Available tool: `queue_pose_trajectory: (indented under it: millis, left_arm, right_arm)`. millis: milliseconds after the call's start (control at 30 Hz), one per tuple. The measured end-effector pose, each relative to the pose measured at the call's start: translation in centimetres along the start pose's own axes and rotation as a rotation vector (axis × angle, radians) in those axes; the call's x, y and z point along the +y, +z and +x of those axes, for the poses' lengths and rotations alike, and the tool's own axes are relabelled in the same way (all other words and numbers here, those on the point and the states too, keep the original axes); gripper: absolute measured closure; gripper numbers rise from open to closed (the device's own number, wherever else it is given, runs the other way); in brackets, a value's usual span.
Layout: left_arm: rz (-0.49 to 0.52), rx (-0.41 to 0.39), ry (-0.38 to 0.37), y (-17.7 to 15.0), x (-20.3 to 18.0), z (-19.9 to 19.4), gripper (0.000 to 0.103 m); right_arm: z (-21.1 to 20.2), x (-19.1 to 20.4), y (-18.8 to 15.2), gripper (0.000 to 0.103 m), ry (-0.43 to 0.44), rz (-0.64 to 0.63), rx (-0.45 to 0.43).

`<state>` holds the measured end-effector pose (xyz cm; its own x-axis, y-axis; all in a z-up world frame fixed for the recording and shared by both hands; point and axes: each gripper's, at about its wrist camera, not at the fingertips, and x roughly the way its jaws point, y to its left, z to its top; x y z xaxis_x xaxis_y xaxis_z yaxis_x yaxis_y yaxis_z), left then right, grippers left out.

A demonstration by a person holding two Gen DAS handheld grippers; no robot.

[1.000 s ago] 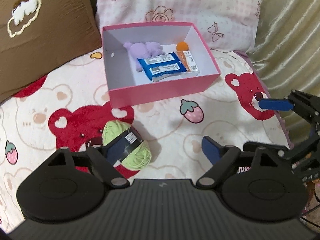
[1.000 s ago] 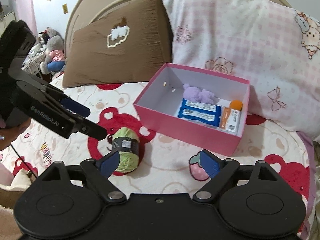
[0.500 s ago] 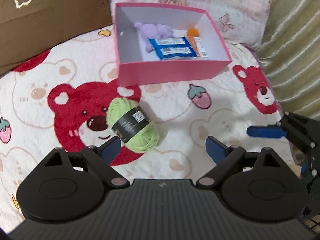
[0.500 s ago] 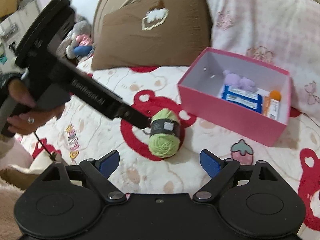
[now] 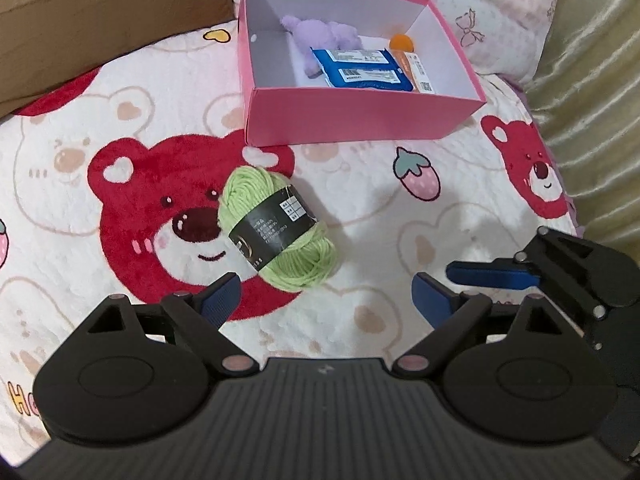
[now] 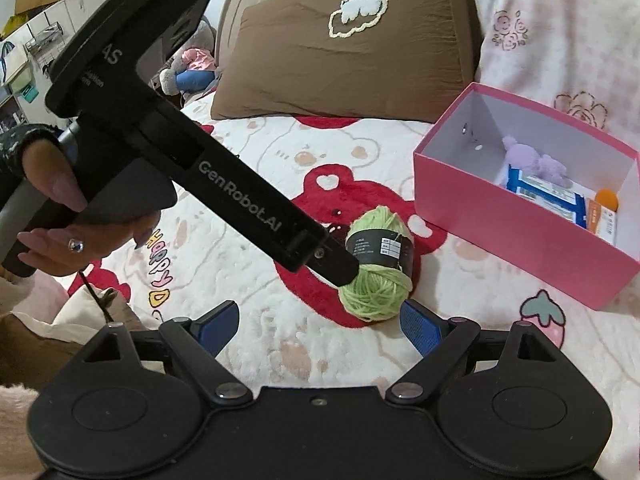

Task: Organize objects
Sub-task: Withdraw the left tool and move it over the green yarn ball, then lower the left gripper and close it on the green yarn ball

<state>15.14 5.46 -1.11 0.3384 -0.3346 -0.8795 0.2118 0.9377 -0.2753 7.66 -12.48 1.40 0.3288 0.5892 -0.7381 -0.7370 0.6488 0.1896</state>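
Observation:
A green yarn ball (image 5: 280, 236) with a black label lies on the bear-print blanket, in front of the pink box (image 5: 360, 120). My left gripper (image 5: 326, 300) hangs just short of the yarn, open, with the yarn's near end by the left finger and no pad touching it. In the right wrist view one of its fingers (image 6: 340, 268) crosses in front of the yarn ball (image 6: 376, 280). My right gripper (image 6: 320, 324) is open and empty, the yarn just beyond its right finger. The pink box (image 6: 520, 232) holds a purple plush toy (image 5: 324, 36), blue packets (image 5: 360, 68) and an orange-capped tube (image 5: 412, 64).
A brown pillow (image 6: 352, 60) and a pink floral pillow (image 6: 560, 20) lean behind the box. A gold curtain (image 5: 592, 100) hangs along the blanket's right edge. A person's hand (image 6: 60, 216) grips the left gripper's handle. One of the right gripper's fingers (image 5: 492, 276) reaches in from the right.
Both grippers have come down toward the yarn ball, which now looks larger. The left jaws have spread slightly wider. The right gripper swung left, so the box now sits at its right.

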Motion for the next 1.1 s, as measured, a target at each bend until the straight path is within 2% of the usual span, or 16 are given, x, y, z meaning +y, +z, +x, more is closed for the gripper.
queue_pose_trajectory:
  millis: [367, 467, 567, 700, 800, 933, 1100]
  left_arm:
    - [-0.022, -0.038, 0.020, 0.3, 1.6, 1.9, 0.010]
    - [-0.036, -0.029, 0.016, 0.4, 1.8, 3.2, 0.010]
    - [-0.051, -0.044, -0.023, 0.4, 2.1, 4.2, 0.012]
    - [-0.037, -0.082, 0.006, 0.0, 2.1, 5.2, 0.012]
    - [-0.082, -0.136, -0.013, -0.3, 3.0, 5.4, 0.012]
    - [-0.200, -0.204, 0.034, -0.1, 4.9, 6.3, 0.011]
    - [-0.191, -0.265, 0.110, -0.7, 6.1, 7.0, 0.011]
  right_arm:
    - [3.1, -1.2, 0.1, 0.013, -0.001, 0.035, -0.031]
    - [4.6, -2.3, -0.1, 0.013, 0.032, 0.061, -0.051]
    - [6.3, -3.2, -0.7, 0.013, 0.018, 0.101, -0.079]
    - [7.9, -3.8, -1.7, 0.013, 0.004, 0.149, -0.094]
    - [9.1, -3.8, -2.0, 0.013, -0.062, 0.122, -0.098]
    - [10.6, -4.9, -2.7, 0.013, -0.083, 0.188, -0.129]
    - [12.5, -5.6, -3.2, 0.013, -0.081, 0.243, -0.077]
